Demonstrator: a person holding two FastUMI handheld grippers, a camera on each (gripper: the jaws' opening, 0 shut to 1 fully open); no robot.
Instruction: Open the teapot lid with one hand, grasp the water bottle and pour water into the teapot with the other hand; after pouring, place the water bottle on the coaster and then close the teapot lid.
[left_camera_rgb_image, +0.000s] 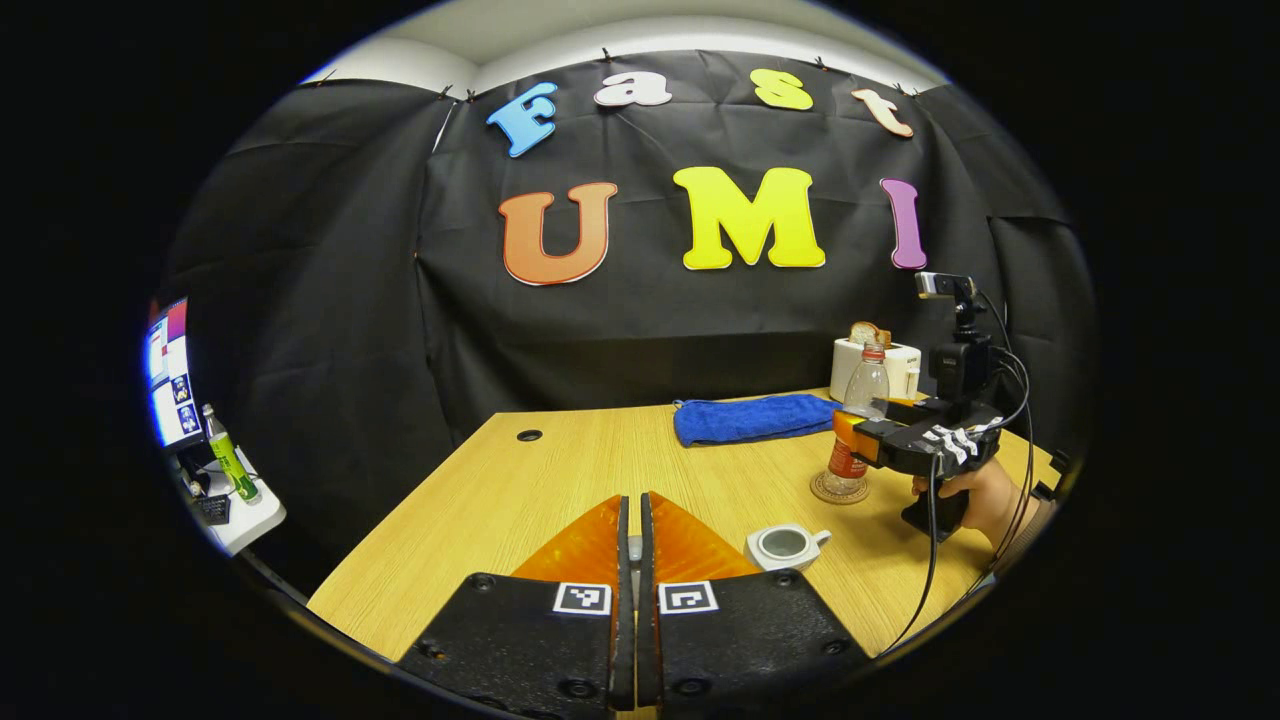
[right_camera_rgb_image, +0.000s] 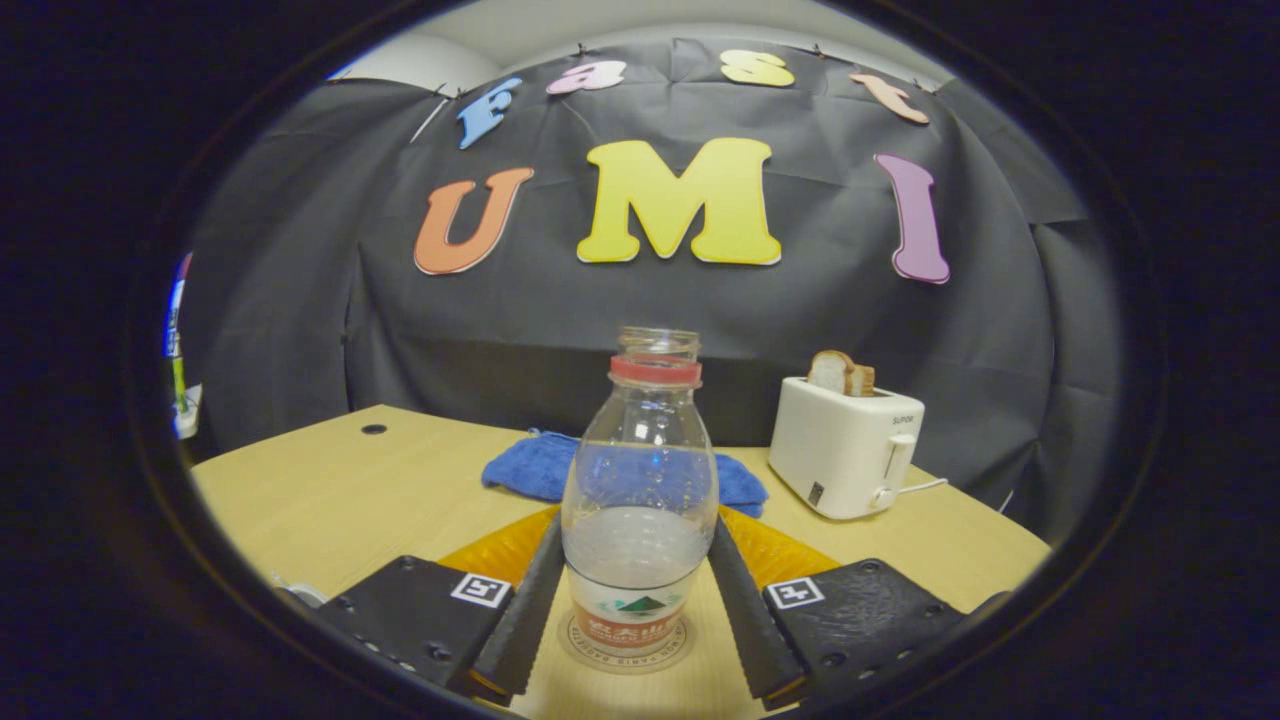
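The uncapped, partly filled water bottle (right_camera_rgb_image: 640, 480) stands upright on the round coaster (right_camera_rgb_image: 578, 640). My right gripper (right_camera_rgb_image: 637, 530) is shut on it, with one finger pressed to each side of its lower body. In the left gripper view the same bottle (left_camera_rgb_image: 866, 385), coaster (left_camera_rgb_image: 838, 492) and right gripper (left_camera_rgb_image: 850, 437) sit at the right, with a hand (left_camera_rgb_image: 985, 495) on the handle. The white teapot (left_camera_rgb_image: 785, 545) stands lidless on the table just right of my left gripper (left_camera_rgb_image: 633, 500). That gripper is shut on a small pale piece, the teapot lid (left_camera_rgb_image: 633, 548).
A folded blue towel (left_camera_rgb_image: 750, 418) lies behind the bottle. A white toaster (right_camera_rgb_image: 845, 450) with bread in it stands at the back right. At the far left, off the wooden table (left_camera_rgb_image: 560, 470), a side table holds a monitor (left_camera_rgb_image: 170, 375) and a green bottle (left_camera_rgb_image: 230, 465).
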